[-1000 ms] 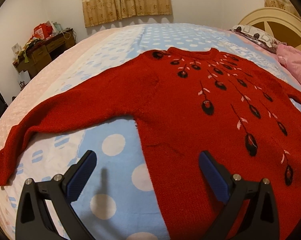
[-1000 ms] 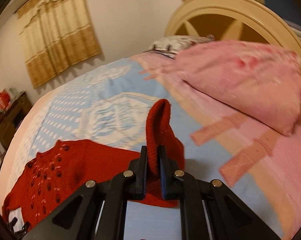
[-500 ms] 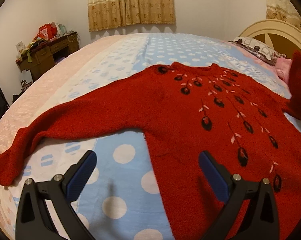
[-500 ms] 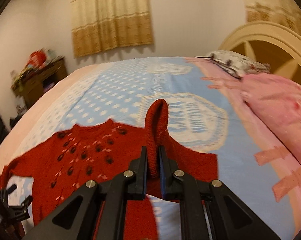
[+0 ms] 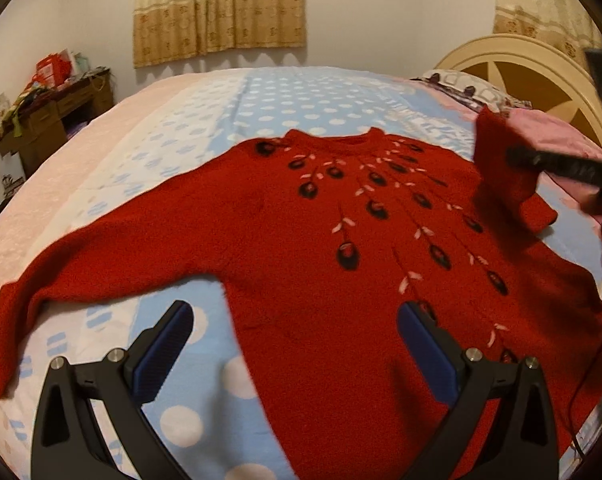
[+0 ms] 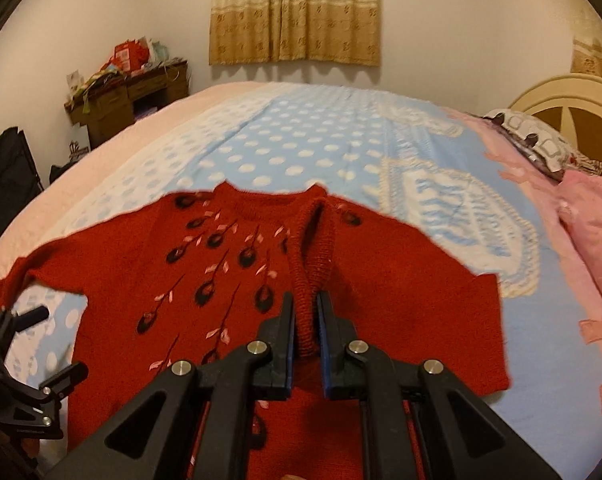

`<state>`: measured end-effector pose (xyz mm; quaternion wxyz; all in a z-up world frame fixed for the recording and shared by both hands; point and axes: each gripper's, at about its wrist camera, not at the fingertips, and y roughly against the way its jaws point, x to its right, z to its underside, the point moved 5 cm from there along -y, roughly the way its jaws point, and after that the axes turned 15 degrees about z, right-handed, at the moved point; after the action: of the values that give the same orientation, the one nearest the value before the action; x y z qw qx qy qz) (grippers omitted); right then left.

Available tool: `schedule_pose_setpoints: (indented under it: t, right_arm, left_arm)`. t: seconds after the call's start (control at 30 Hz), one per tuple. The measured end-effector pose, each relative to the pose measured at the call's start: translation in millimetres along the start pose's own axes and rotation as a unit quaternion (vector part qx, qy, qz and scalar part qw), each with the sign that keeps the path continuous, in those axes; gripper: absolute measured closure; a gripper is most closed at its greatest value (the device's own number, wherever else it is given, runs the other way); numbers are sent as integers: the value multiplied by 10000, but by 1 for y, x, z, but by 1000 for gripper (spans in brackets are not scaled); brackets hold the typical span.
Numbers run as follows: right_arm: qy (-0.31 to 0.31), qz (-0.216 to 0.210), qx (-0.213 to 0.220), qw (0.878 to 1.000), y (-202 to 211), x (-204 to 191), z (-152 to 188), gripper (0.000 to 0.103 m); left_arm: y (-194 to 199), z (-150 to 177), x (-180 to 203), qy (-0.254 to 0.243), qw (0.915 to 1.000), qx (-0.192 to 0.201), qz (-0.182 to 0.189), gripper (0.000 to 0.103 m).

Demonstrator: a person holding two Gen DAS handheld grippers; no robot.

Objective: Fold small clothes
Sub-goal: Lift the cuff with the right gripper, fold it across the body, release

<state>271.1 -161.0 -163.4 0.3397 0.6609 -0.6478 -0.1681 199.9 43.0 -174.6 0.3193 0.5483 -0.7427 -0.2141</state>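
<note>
The sweater (image 5: 301, 248) is red with black buds and pale pink leaves. The bedspread (image 6: 301, 136) is light blue with white dots. The curtains (image 6: 295, 12) are beige, patterned.

No writing, label, brand or number can be read anywhere in either view. The red packages (image 6: 128, 53) on the cluttered wooden desk (image 6: 129, 96) carry pale markings (too small and blurred to make out as letters). The white card (image 6: 75, 79) at the desk's edge shows nothing legible. The red sweater (image 5: 341, 248) bears only a dark bud-and-leaf pattern, and the blue bedspread (image 6: 309, 136) only white dots and a lace-like motif.
</note>
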Motion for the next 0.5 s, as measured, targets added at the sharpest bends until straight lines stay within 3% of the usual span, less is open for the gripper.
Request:
schedule_pose_setpoints:
  t: [0.17,0.2,0.23,0.27,0.33,0.5]
  right_arm:
    - [0,-244,-546,9982,-30,-12,31,89]
    - [19,-221,-642,9977,-33,-11,38,71]
    - [-2,-190,-749,9970,-33,-7,44,42]
    - [-122,-282,-820,9962,-30,-1,50,34]
    - [-502,-532,-753,9945,-14,17,58,33]
    - [-802,-231,-638,9945,19,52,83,33]
  left_arm:
    - [-12,-9,11,-220,9996,-145,50,0]
    - [-15,-11,14,-297,9994,-196,54,0]
    - [-18,-13,18,-366,9990,-254,84,0]
    - [-21,-16,21,-415,9986,-317,113,0]
    - [-25,-21,27,-517,9978,-386,179,0]
    - [-40,-41,53,-697,9955,-438,476,0]
